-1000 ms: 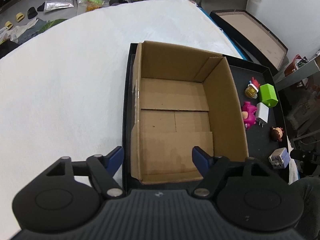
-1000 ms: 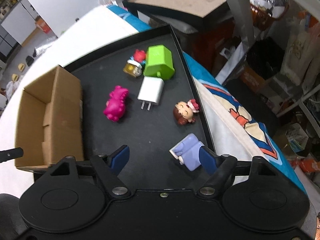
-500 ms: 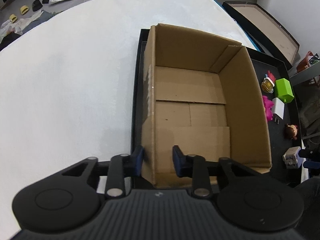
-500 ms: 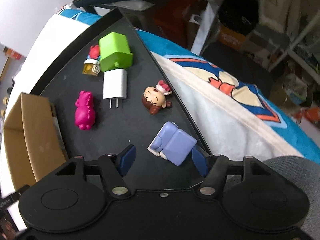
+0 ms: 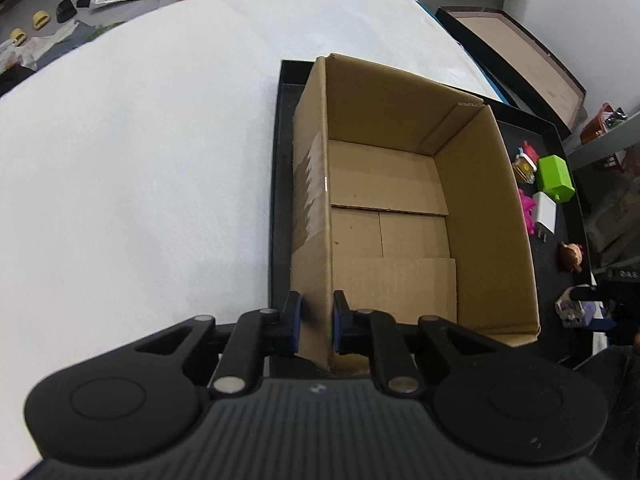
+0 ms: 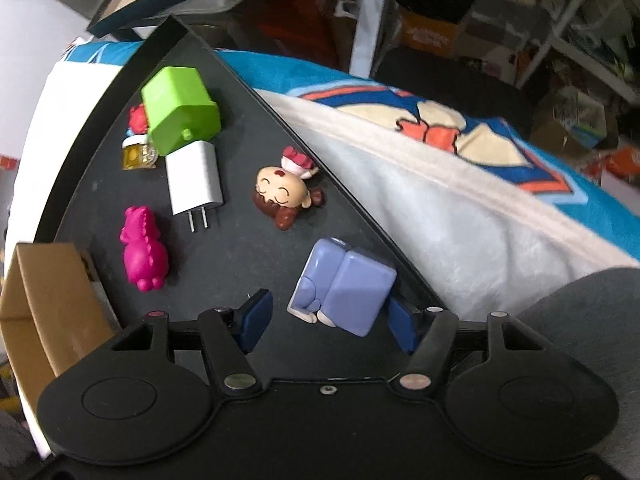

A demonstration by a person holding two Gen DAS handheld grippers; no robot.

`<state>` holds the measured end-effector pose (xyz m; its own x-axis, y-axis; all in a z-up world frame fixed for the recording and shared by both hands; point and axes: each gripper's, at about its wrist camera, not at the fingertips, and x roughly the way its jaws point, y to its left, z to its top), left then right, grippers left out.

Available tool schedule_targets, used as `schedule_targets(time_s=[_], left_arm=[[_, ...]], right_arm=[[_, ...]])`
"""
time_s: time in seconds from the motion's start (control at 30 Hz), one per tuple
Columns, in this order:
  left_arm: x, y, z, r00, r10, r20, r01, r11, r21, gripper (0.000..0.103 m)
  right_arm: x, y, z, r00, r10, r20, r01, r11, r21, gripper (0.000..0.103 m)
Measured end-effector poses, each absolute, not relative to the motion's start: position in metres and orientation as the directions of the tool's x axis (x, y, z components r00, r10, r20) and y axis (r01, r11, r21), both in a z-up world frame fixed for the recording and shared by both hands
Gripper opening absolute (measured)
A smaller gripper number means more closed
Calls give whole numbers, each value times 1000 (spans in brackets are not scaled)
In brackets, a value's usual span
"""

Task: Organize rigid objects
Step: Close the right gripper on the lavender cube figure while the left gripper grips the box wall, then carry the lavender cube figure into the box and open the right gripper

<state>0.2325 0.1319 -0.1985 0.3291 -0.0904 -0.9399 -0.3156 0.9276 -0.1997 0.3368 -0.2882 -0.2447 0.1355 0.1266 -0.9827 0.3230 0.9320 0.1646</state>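
Observation:
An empty cardboard box [image 5: 312,184] stands in a black tray [image 5: 278,200]. My left gripper [image 5: 316,300] is shut on the box's left wall near its front corner, one pad on each side. To the right of the box, several small toys lie on the tray [image 6: 240,272]. They are a green block [image 6: 180,114], a white charger [image 6: 194,178], a pink figure [image 6: 144,252], a brown-haired doll [image 6: 284,196] and a purple toy [image 6: 346,284]. My right gripper [image 6: 328,302] points down over the purple toy. The toy lies between its jaws, and the left pad stands clear of it.
The tray sits on a white cloth [image 5: 140,160] that spreads far to the left. A blue, white and orange blanket [image 6: 440,184] hangs past the tray's right rim. A second black tray [image 5: 516,52] lies behind, and clutter covers the floor beyond.
My left gripper has closed from wide open onto the box's left wall. My right gripper has come down, rolled and narrowed its jaws around the purple toy.

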Motion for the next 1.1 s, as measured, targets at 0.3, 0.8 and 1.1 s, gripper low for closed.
schedule_targets(time_s=[0.3,0.8,1.1], left_arm=[[233,128,-205,322,-108,-941,-290,934,-206,15],[229,133,-202,329,-123,-936,-304,925,-229,15],[226,136,-200,351,-138,-926,-300,920,-251,16]], right_arm=[[332,-293,-247,172,107,-979,390,905,168,49],[315,-272,-222,234,149,-961,298,929,217,44],[316,-251,-192,283,175,-943,228,943,244,44]])
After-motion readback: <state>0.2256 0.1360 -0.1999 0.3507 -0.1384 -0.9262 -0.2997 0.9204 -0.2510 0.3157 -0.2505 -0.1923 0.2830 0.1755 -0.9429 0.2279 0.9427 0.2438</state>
